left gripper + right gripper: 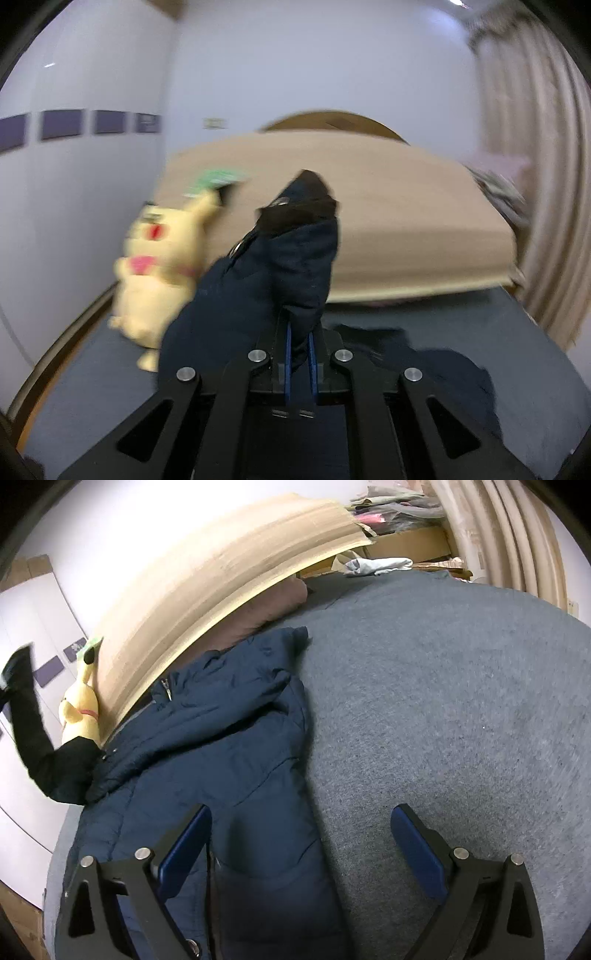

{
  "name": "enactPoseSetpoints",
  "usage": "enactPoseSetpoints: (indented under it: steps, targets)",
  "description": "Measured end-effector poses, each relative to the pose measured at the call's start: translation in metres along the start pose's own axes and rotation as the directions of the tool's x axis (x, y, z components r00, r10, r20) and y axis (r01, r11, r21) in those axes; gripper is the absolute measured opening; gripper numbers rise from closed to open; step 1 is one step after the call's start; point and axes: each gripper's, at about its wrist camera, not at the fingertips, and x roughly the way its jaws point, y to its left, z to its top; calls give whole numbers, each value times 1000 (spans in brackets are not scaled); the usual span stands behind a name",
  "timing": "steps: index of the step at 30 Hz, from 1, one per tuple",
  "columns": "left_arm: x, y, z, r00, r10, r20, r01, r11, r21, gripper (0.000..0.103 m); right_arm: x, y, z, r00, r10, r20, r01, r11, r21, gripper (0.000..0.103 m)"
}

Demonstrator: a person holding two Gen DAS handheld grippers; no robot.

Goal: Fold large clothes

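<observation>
A large navy padded jacket (pixel 221 731) lies spread on the grey bed cover (pixel 443 701), its collar toward the wooden headboard. My left gripper (pixel 299 332) is shut on a bunched fold of the jacket (pixel 273 266) near its zipper and holds it lifted above the bed. My right gripper (pixel 301 834) is open and empty, hovering over the jacket's lower right edge, its left finger (pixel 184 849) above the fabric and its right finger (pixel 417 849) above the bare cover.
A yellow plush toy (pixel 159 266) leans against the headboard (pixel 369 206) at the left; it also shows in the right wrist view (pixel 79 716). Curtains (pixel 498 535) and piled clothes (pixel 376 565) are at the far right. A white wall is on the left.
</observation>
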Motion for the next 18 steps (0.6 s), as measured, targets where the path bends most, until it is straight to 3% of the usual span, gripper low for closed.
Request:
enactPoseSetpoints:
  steps: [3, 6, 9, 11, 13, 16, 18]
  targets:
    - [14, -54, -26, 996, -55, -71, 59, 997, 56, 7, -1, -2, 0, 1000, 12, 4, -12, 1000, 10, 99]
    - [38, -92, -51, 989, -65, -135, 80, 991, 109, 7, -1, -3, -1, 1000, 22, 6, -23, 1000, 19, 99]
    - [69, -118, -78, 968, -69, -240, 109, 981, 160, 8, -2, -4, -1, 999, 32, 9, -32, 999, 27, 99]
    - [93, -133, -91, 942, -49, -333, 123, 971, 205, 9, -2, -4, -1, 999, 36, 10, -36, 999, 29, 99]
    - [108, -143, -111, 897, -33, -441, 150, 961, 232, 10, -1, -5, -1, 999, 38, 11, -39, 999, 30, 99]
    - [113, -147, -122, 844, -49, -534, 203, 951, 234, 13, 0, -5, -1, 999, 38, 10, -39, 999, 31, 100]
    - [110, -148, -119, 827, -89, -555, 242, 947, 210, 28, 0, -5, -1, 999, 33, 8, -34, 999, 27, 100]
